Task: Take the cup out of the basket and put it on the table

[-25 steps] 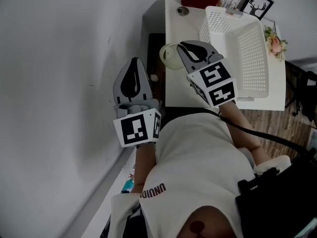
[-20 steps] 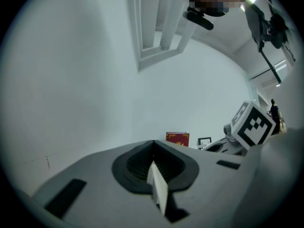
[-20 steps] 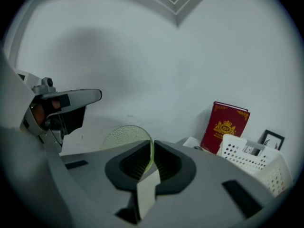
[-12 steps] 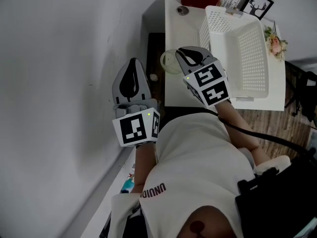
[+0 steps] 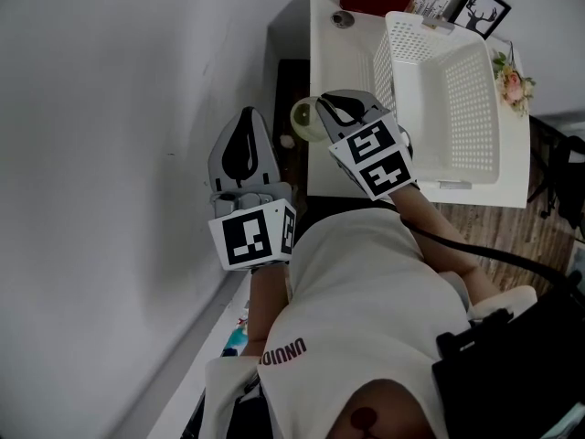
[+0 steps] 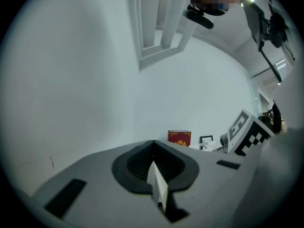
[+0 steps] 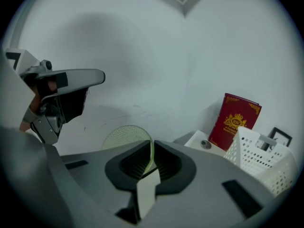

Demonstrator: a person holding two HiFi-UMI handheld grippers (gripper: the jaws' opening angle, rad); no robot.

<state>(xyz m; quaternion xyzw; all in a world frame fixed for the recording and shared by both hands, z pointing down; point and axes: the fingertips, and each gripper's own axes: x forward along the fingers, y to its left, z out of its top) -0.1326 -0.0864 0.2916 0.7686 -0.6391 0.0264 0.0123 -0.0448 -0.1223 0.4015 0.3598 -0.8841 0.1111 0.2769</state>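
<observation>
Right claw (image 5: 325,108) pinches the cup (image 5: 305,120) by its rim, left of the basket (image 5: 393,27). Next, lower it onto the worktop (image 5: 340,58) beside the basket and release. Left claw (image 5: 245,124) hangs closed, empty.

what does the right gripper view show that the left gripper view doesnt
Only the right gripper view: the green cup, its rim pinched in the right tool.
Only the left gripper view: a look between the jaws of the left tool, shut on nothing, and the right tool's marker cube.
Both: the red box, the picture frame and the white wall.
</observation>
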